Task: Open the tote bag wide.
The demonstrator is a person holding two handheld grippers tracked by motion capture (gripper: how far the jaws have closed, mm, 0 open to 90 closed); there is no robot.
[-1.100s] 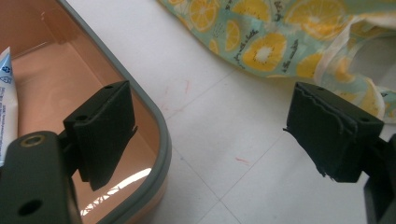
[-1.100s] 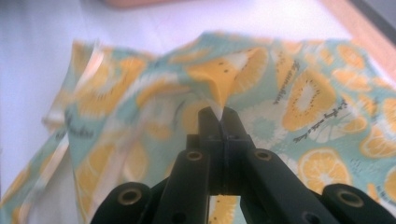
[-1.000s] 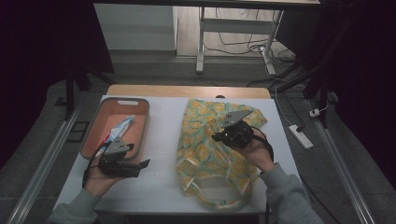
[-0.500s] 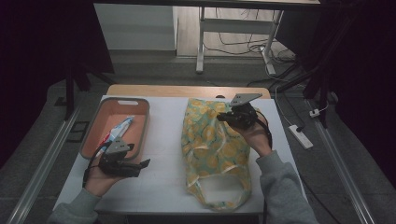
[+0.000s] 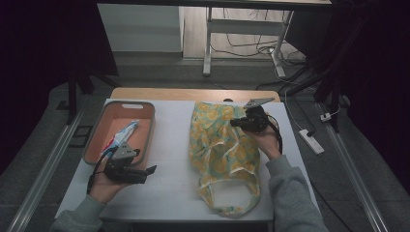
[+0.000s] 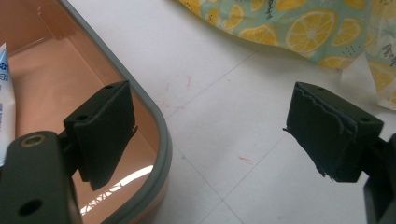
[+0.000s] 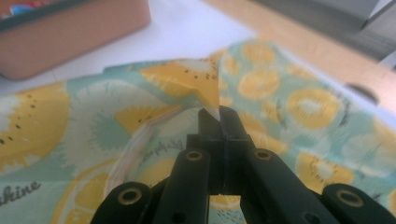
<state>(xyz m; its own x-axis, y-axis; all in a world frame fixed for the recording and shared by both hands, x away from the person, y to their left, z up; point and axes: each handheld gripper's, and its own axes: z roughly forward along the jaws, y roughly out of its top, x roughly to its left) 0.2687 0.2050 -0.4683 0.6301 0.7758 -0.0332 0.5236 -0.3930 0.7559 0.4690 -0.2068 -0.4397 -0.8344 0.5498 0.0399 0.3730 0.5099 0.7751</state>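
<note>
The bag (image 5: 222, 154), lemon-printed cloth, lies on the white table (image 5: 169, 193) right of the tray (image 5: 96, 150), its handle loop toward the near edge. The right gripper (image 7: 218, 114) has its jaws pressed together on a pinched fold of the bag, a peak of cloth standing up between the tips; in the high view that gripper (image 5: 237, 123) sits over the bag's far right part, and its tips are too small there to make out. The right gripper view cuts off the tray, blurred at top left. Printed script on the bag is partly legible: letters ending in "kine" at the lower left edge, the rest cut off, and another curved line of writing too blurred to read.

The left gripper (image 6: 210, 135) stands apart, nothing between the jaws, just above the tray's near right corner. A tube (image 5: 121, 135) lies in the tray; its print is too small to read.
</note>
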